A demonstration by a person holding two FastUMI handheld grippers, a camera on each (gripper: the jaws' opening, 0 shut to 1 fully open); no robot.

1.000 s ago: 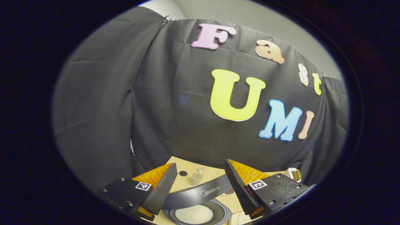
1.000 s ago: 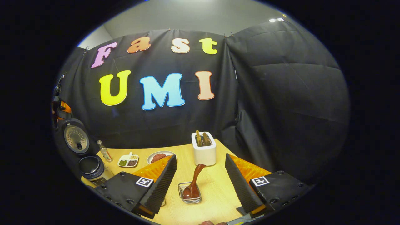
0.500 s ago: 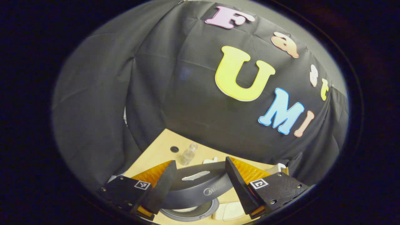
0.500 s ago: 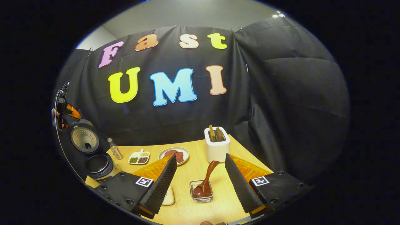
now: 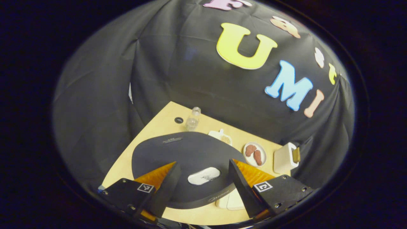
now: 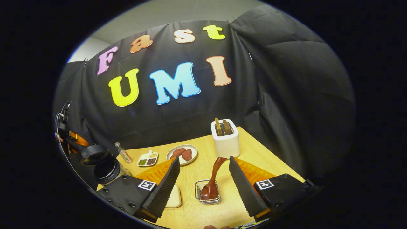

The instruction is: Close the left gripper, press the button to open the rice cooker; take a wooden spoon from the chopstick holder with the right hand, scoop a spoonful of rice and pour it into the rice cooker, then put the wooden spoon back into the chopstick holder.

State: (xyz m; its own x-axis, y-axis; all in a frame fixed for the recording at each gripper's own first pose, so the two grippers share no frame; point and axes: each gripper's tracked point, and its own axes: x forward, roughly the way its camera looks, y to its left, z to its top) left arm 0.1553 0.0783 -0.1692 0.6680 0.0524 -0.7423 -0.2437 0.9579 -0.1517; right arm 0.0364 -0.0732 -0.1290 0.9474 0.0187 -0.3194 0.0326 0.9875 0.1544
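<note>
Between the spread fingers of the left gripper (image 5: 204, 176) lies the rice cooker (image 5: 187, 165), lid apparently down. Right gripper (image 6: 204, 179), jaws apart, hovers above the wooden spoon (image 6: 212, 181) in its chopstick holder (image 6: 208, 195).

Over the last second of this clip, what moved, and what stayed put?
The rice cooker lid came down: a second ago it stood open over the rice; now it lies flat between the left gripper's open jaws. The right gripper drew closer to the wooden spoon standing in its holder. Both jaws stayed open and nothing was gripped. The toaster and plate kept their places.
</note>
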